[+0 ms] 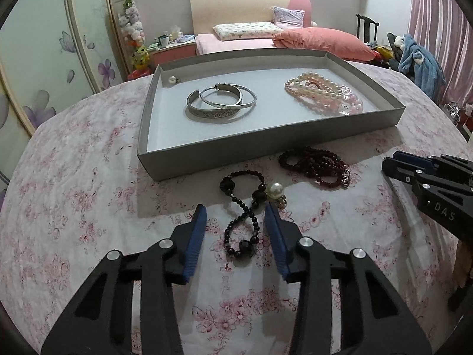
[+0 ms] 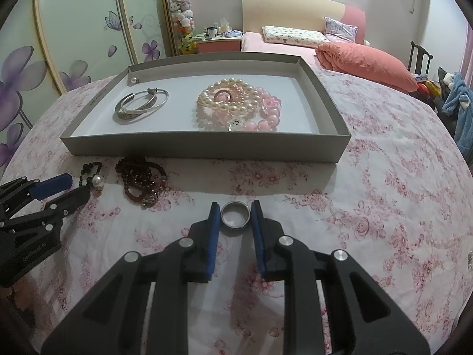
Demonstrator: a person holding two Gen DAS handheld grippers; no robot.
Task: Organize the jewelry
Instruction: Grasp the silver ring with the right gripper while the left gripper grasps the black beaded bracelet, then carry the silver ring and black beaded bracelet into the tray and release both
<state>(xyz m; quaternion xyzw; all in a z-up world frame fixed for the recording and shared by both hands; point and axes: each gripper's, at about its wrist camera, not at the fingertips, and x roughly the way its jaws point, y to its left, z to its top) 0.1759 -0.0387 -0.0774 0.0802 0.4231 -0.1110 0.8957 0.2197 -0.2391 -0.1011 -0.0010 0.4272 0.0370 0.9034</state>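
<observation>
Black beads [image 1: 242,222] lie between the left claw's [image 1: 235,211] parted, untouching pads, pearl [image 1: 276,190] at one o'clock. Right claw [image 2: 235,207] pinches the ring [image 2: 235,216].

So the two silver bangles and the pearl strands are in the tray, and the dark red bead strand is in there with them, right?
Not quite. The silver bangles and pearl strands lie in the tray, but the dark red bead strand lies on the floral cloth in front of the tray, outside it. The left wrist view shows this.
</observation>
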